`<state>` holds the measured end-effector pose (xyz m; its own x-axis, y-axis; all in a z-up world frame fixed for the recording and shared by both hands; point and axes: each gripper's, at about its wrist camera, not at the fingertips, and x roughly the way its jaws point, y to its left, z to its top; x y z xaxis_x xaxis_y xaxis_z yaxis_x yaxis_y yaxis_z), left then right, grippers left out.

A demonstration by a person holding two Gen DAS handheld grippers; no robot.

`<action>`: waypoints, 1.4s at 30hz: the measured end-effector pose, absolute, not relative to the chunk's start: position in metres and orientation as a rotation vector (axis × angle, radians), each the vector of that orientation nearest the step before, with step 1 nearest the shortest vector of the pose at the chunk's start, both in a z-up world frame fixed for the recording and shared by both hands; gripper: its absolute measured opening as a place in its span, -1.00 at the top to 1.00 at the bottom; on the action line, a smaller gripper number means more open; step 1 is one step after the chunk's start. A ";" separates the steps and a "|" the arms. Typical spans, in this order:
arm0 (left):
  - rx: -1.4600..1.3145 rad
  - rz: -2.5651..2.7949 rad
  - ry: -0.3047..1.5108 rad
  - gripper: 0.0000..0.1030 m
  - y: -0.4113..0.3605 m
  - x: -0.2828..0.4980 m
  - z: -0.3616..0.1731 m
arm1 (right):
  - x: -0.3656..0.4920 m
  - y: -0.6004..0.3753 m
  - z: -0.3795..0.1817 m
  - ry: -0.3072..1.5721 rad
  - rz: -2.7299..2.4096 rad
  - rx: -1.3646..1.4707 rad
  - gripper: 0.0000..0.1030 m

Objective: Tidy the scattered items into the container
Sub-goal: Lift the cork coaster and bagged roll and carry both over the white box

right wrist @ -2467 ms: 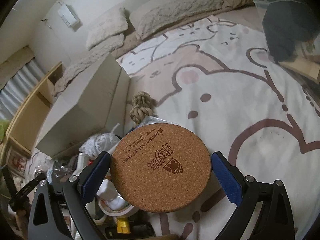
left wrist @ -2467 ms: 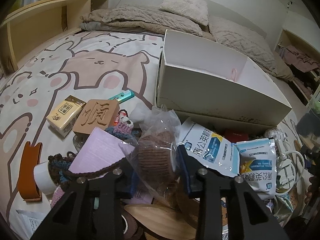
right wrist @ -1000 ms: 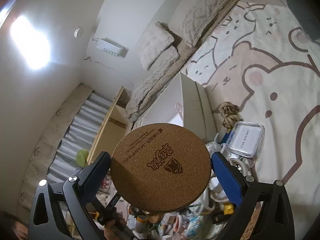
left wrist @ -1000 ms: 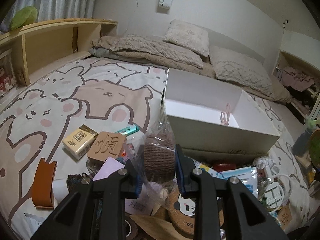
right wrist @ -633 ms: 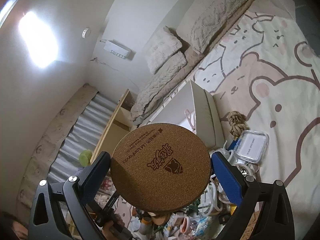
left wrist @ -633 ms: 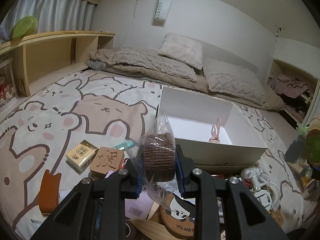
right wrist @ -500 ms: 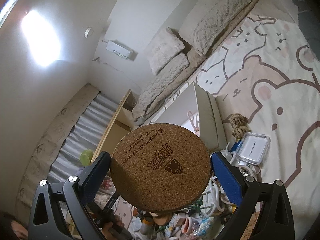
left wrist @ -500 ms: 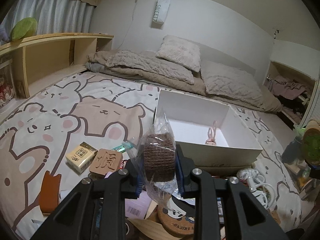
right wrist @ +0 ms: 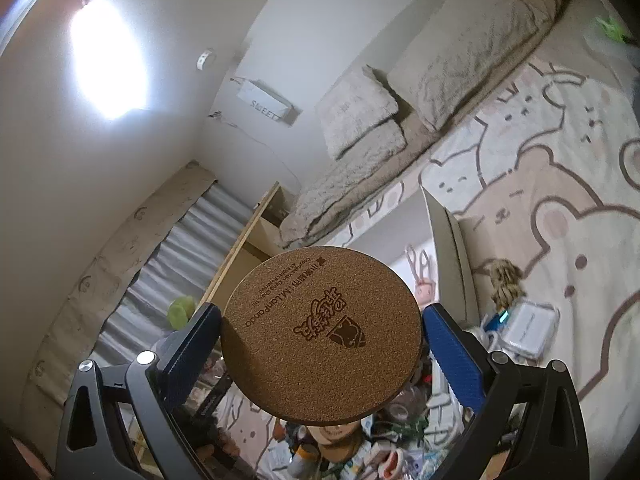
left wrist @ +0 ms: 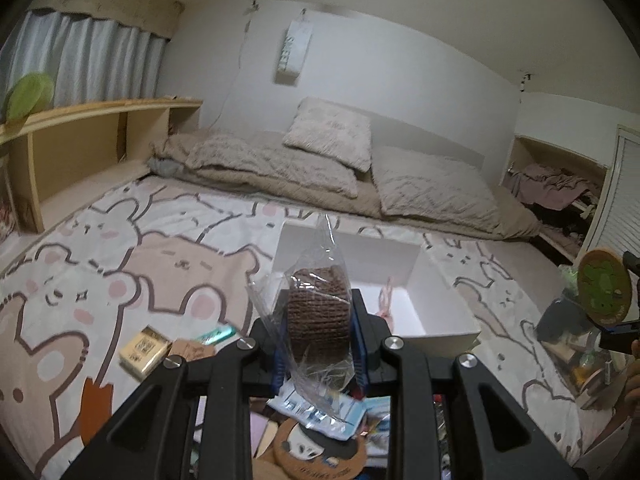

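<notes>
both tongs raised, each clamped on a load.

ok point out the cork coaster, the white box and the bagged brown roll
cork coaster [right wrist: 320,336]: right wrist view, middle of its printed face
white box [left wrist: 448,334]: left wrist view, near wall
bagged brown roll [left wrist: 318,306]: left wrist view, knitted side

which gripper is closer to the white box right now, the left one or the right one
Left, as far as these views show. The left gripper, shut on the bagged brown roll, hangs right in front of the white box. The right gripper, gripping the cork coaster, is off beyond the box's right side.
</notes>
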<state>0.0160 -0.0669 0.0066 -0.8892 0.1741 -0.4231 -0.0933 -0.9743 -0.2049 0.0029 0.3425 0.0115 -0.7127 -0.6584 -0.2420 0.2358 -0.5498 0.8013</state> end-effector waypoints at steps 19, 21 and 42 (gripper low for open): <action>-0.489 2.876 -0.244 0.48 -0.029 -0.031 0.056 | -0.062 0.296 0.058 -0.817 -2.412 0.702 -0.95; -0.502 2.887 -0.242 0.48 -0.031 -0.038 0.048 | -0.069 0.286 0.058 -0.771 -2.435 0.716 -0.95; -0.670 2.945 -0.468 0.48 -0.098 -0.081 -0.011 | -0.158 0.153 -0.002 -0.593 -2.408 1.090 -0.95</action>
<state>-0.0808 -0.0975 -0.0108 -0.9005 0.1488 -0.4085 -0.0148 -0.9496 -0.3132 -0.1584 0.1532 -0.0017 -0.5987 -0.5409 -0.5907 0.2047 -0.8164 0.5401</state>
